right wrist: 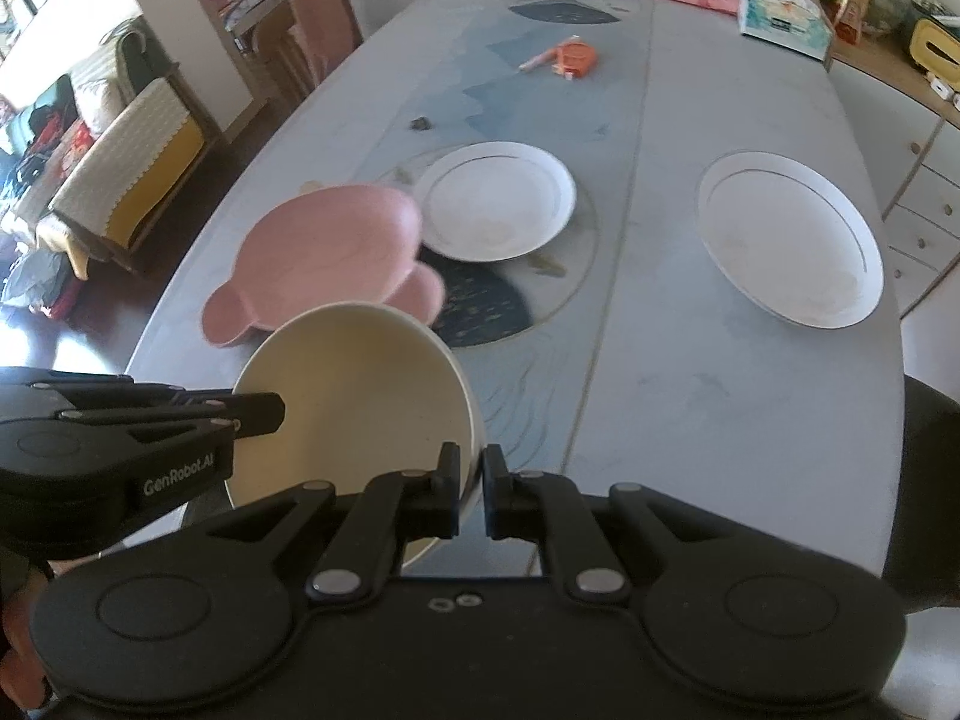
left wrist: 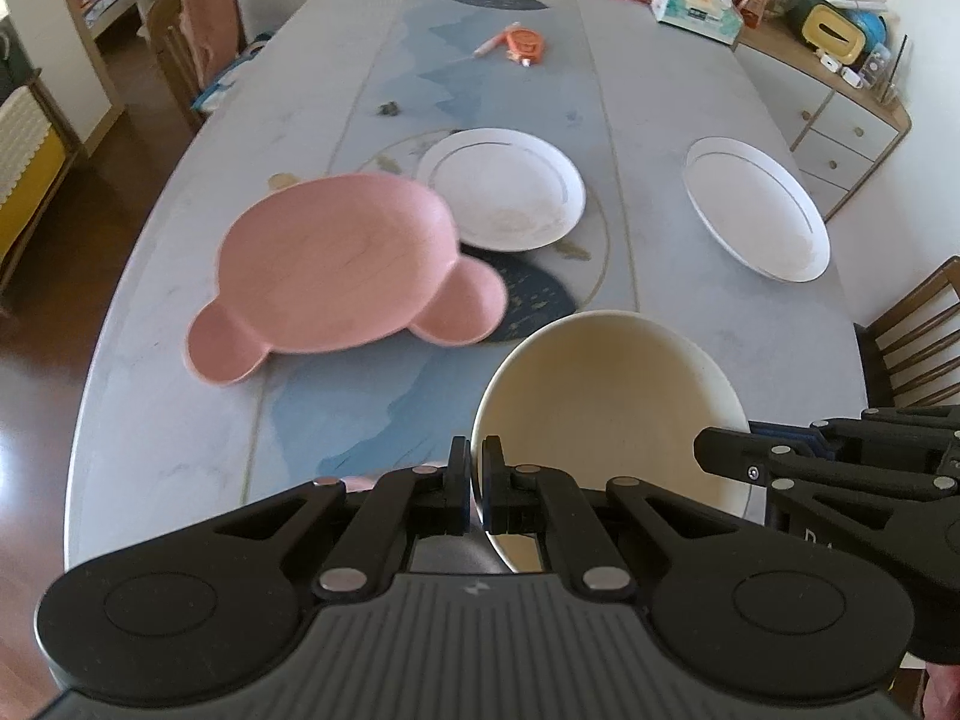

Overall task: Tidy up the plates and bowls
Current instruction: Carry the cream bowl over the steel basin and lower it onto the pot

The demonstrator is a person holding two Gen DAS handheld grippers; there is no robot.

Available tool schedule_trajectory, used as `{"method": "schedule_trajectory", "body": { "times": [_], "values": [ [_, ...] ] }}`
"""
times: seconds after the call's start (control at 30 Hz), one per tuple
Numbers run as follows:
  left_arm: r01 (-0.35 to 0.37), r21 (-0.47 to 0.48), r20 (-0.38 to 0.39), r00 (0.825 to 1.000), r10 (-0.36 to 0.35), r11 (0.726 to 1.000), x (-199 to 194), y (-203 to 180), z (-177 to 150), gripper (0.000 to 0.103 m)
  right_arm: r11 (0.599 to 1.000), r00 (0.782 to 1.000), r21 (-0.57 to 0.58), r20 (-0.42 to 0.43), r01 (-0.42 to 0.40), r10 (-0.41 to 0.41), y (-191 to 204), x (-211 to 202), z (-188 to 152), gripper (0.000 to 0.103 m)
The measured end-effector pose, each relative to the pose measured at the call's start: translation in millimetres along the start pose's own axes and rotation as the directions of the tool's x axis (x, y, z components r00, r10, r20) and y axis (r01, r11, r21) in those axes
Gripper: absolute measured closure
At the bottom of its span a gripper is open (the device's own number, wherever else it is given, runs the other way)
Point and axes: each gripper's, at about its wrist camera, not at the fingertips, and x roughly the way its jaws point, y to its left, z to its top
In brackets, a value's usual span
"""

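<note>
Cream bowl (left wrist: 606,402) pinched at opposite rims by left tongs (left wrist: 476,480) and right tongs (right wrist: 471,489), both clamped shut. Carried tilted above bench (left wrist: 180,420), probably for stacking beyond, near pink plate (left wrist: 342,270).

Two white plates (left wrist: 501,189) (left wrist: 757,208), one pink bear-shaped plate (left wrist: 336,267), one cream bowl (left wrist: 606,396), one tissue box (left wrist: 696,7), one orange tape measure (left wrist: 527,45), two grippers (left wrist: 475,483) (right wrist: 472,492).

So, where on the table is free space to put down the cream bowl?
Free: the near table between the cream bowl and the right white plate, and the strip between both white plates. Crowded: the pink plate overlaps the middle white plate.
</note>
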Motion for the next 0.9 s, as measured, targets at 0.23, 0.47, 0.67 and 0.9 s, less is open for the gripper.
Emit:
{"method": "schedule_trajectory", "body": {
  "times": [0.23, 0.47, 0.67, 0.9],
  "values": [
    [-0.021, -0.019, 0.002, 1.000, 0.021, 1.000, -14, 28, -22, 0.101, 0.999, 1.000, -0.030, -0.002, -0.017, 0.017, 32, 0, -18, 0.095],
    [-0.034, -0.039, -0.020, 0.999, 0.033, 0.999, -13, 50, -42, 0.101, 0.999, 1.000, -0.049, -0.021, -0.024, 0.023, 58, 7, -32, 0.095],
    [-0.049, -0.037, -0.039, 0.998, 0.048, 0.998, -6, 59, -54, 0.101, 0.998, 0.999, -0.056, -0.042, -0.020, 0.018, 71, 15, -44, 0.095],
    [-0.057, -0.037, -0.068, 0.996, 0.054, 0.998, 7, 66, -64, 0.101, 0.998, 0.998, -0.058, -0.061, -0.011, 0.008, 78, 25, -51, 0.095]
  ]
}}
